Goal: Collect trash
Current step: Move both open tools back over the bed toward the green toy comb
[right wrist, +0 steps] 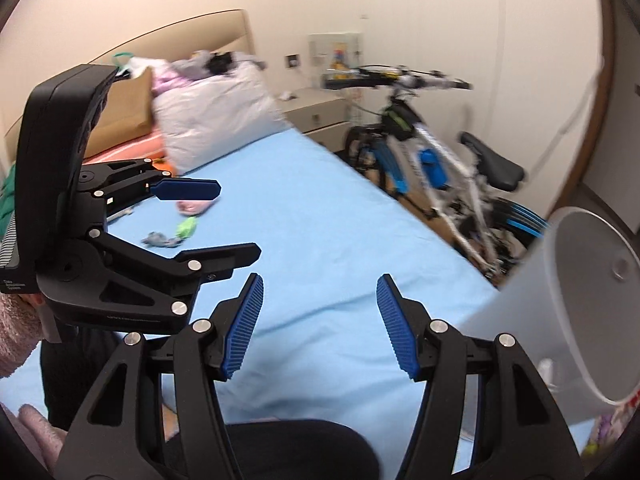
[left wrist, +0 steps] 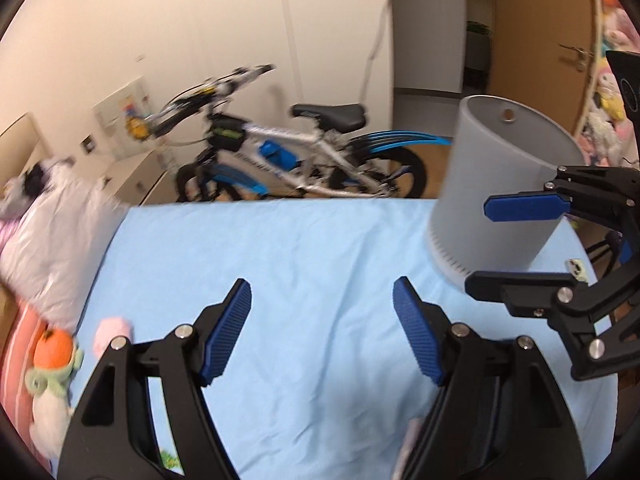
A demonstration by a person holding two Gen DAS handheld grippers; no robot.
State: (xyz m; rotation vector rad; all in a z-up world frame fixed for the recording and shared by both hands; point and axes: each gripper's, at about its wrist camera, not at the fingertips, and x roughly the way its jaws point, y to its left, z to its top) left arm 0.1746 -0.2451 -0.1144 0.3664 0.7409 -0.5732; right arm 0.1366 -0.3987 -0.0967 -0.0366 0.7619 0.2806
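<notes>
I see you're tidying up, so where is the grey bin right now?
The grey bin stands on the blue bedsheet at the bed's far right corner in the left wrist view, just beyond the right tongs, with the bicycle behind it.
</notes>
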